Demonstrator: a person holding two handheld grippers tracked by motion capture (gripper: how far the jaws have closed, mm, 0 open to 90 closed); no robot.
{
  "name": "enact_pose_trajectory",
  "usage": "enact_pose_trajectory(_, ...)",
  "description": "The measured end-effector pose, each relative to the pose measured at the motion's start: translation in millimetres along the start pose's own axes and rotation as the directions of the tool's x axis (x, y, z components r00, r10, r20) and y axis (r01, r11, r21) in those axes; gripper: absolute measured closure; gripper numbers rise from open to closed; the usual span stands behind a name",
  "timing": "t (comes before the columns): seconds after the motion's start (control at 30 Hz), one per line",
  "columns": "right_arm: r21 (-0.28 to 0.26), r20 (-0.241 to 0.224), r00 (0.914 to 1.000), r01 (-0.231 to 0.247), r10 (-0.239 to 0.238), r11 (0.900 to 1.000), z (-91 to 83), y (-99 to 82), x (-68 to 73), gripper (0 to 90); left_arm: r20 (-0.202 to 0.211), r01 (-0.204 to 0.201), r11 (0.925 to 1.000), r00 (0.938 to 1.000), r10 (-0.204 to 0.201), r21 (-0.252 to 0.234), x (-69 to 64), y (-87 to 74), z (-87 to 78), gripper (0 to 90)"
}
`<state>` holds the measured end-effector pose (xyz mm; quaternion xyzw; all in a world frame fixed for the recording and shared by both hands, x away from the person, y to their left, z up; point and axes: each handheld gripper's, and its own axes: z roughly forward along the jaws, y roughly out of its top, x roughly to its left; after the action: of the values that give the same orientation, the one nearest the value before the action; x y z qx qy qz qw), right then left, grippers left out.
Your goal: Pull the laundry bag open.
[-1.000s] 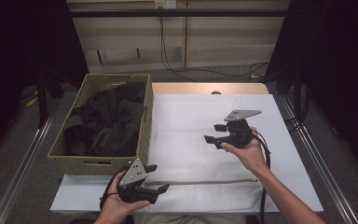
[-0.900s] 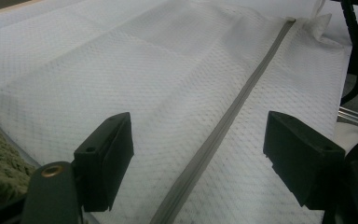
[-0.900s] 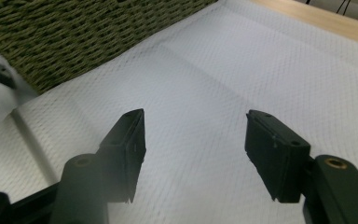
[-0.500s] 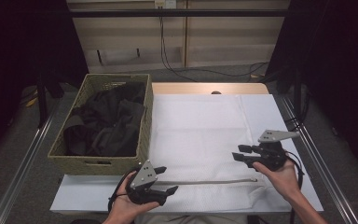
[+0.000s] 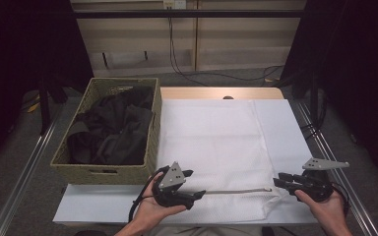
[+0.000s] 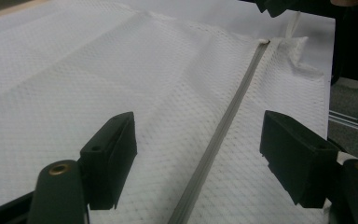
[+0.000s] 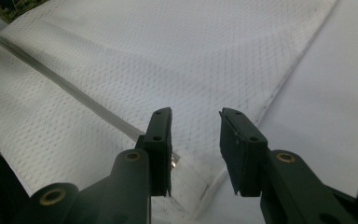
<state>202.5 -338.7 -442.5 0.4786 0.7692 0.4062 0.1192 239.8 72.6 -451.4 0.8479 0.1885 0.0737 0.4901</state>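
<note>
Worktop point(image 5: 78, 211), near edge: white garment point(image 5: 226, 142) spread flat, grey zipper point(image 5: 234, 191) along its near hem. Left tongs point(image 5: 197, 193) gape over the zipper, gripping nothing. Right tongs point(image 5: 278, 180) have just been closing at the zipper's end, seemingly not yet pinching cloth.

We hold our left black two-jaw gripper point(image 5: 197, 193) low at the near edge, palm cupped under it, jaws pointing right and standing well apart. Our right black two-jaw gripper point(image 5: 278, 182) sits in the right hand point(image 5: 327, 209) at the near right, jaws aimed left toward the other; they have just been closing, with a gap between the pads.
</note>
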Motion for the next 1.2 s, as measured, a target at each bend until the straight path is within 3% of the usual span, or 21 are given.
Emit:
enact_pose_trajectory(0.1,0.006,0.019,0.9998,-0.008,0.008,1.0000,-2.5,-7.4,-0.8,63.8,0.011,-0.025,0.9991,0.9996,0.025,0.035,-6.7,-3.6,1.4,27.1)
enact_pose_trajectory(0.17,0.022,0.023,0.9995,-0.024,0.024,0.9995,-1.8,-11.4,-0.3,63.7,0.027,-0.031,0.9991,0.9992,0.030,0.030,-10.1,-4.4,1.4,27.1)
enact_pose_trajectory(0.33,0.088,0.018,0.9998,0.002,-0.003,0.9961,6.7,-11.8,2.7,62.4,0.034,-0.034,0.9991,0.9989,0.033,0.025,-11.0,-3.9,2.1,26.9)
enact_pose_trajectory(0.4,0.100,0.025,0.9996,-0.011,0.009,0.9949,9.2,-12.0,2.0,62.2,0.026,-0.023,0.9993,0.9994,0.022,0.028,-10.9,-4.2,3.1,25.8)
enact_pose_trajectory(0.5,0.126,0.040,0.9990,-0.022,0.017,0.9918,12.3,-12.5,1.9,62.7,0.034,-0.039,0.9989,0.9987,0.038,0.027,-10.7,-3.5,3.0,25.6)
enact_pose_trajectory(0.57,0.145,0.029,0.9995,-0.017,0.013,0.9893,15.0,-12.7,1.5,60.8,0.026,-0.031,0.9990,0.9992,0.030,0.034,-12.8,-2.8,1.0,25.3)
enact_pose_trajectory(0.7,0.181,0.060,0.9982,-0.015,0.004,0.9833,19.2,-13.9,2.5,56.9,0.048,-0.041,0.9984,0.9981,0.040,0.038,-16.1,-3.2,-0.5,24.6)
enact_pose_trajectory(0.77,0.202,0.068,0.9972,0.017,-0.031,0.9792,21.0,-14.0,3.3,56.9,0.054,-0.031,0.9990,0.9981,0.029,0.032,-15.8,-3.4,-0.3,24.6)
enact_pose_trajectory(0.93,0.230,0.100,0.9920,0.052,-0.077,0.9717,22.5,-13.3,9.1,62.2,0.043,-0.017,0.9991,0.9990,0.016,0.039,-13.0,-4.9,2.6,24.5)
enact_pose_trajectory(1.0,0.232,0.088,0.9918,0.070,-0.092,0.9702,22.6,-12.6,9.6,72.8,0.035,-0.026,0.9982,0.9991,0.024,0.054,-13.4,-4.2,2.7,24.5)
enact_pose_trajectory(1.17,0.242,0.075,0.9952,0.042,-0.062,0.9693,23.4,-10.9,11.4,82.1,0.047,-0.046,0.9963,0.9980,0.043,0.073,-16.9,-3.3,9.6,24.0)
enact_pose_trajectory(1.2,0.229,0.056,0.9969,0.041,-0.055,0.9726,23.4,-11.4,7.8,83.1,0.050,-0.050,0.9964,0.9977,0.046,0.069,-17.5,-3.1,10.7,24.1)
